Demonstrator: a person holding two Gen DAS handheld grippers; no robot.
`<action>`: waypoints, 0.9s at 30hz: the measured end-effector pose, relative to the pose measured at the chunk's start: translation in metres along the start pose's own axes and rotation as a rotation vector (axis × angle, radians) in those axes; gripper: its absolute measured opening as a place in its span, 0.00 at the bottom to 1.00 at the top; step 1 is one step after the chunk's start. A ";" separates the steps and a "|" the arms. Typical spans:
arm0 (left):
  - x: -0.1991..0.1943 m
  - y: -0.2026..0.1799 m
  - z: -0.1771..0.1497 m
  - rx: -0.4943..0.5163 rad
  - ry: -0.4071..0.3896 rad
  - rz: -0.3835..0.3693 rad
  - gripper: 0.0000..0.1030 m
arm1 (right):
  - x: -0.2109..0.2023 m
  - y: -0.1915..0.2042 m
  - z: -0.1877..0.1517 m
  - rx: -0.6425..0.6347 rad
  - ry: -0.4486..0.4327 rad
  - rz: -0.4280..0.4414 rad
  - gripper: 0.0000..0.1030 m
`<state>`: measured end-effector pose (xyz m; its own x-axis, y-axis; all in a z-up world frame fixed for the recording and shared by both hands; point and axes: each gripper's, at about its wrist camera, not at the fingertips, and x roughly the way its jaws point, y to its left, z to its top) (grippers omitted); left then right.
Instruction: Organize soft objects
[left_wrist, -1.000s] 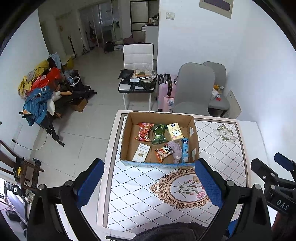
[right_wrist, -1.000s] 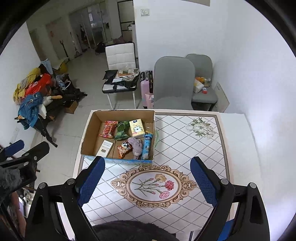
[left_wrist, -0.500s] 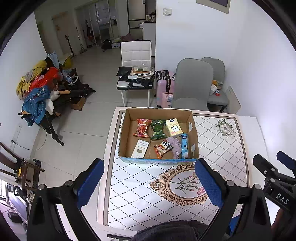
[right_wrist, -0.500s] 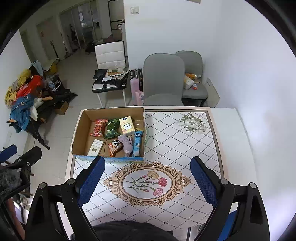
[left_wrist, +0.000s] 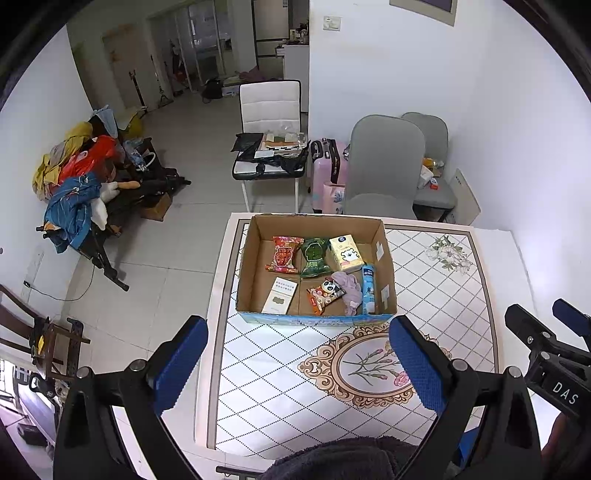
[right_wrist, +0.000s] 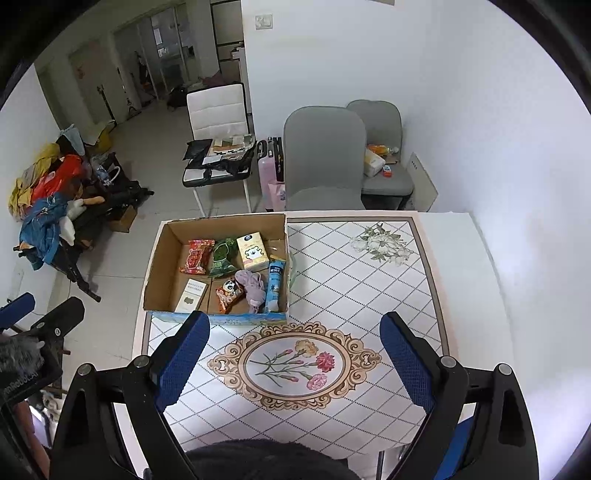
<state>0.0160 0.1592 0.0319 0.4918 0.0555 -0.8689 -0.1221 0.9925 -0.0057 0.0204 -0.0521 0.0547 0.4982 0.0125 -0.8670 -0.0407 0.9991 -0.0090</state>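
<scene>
**Both grippers wide open above a box of soft goods**

The left gripper (left_wrist: 295, 363) and right gripper (right_wrist: 293, 360) fill the lower frame, jaws spread, holding nothing. Mid-frame, a cardboard box (left_wrist: 251, 258) on the patterned table (left_wrist: 436, 295) holds snack packets and a purple cloth (left_wrist: 349, 288). Descend slowly; pinch the cloth's bunched middle, clear of the neighbouring blue tube (left_wrist: 368, 288).

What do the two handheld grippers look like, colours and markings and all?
Both the left gripper and right gripper have black angular frames with silver bolts and blue textured pads. White "DAS" lettering marks the right gripper's body. A dark fuzzy sleeve shows beneath.
</scene>
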 end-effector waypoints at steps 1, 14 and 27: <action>0.000 0.000 0.000 0.000 -0.001 0.000 0.98 | -0.001 0.001 0.000 0.000 -0.002 -0.001 0.93; -0.003 -0.001 0.002 0.004 -0.007 -0.006 0.98 | -0.009 -0.002 0.001 0.010 -0.021 -0.012 0.93; -0.005 -0.003 0.001 0.005 -0.007 -0.007 0.98 | -0.015 -0.004 0.002 0.015 -0.031 -0.015 0.93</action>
<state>0.0150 0.1564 0.0366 0.4991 0.0494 -0.8652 -0.1148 0.9933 -0.0095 0.0150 -0.0564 0.0684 0.5254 -0.0012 -0.8509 -0.0199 0.9997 -0.0137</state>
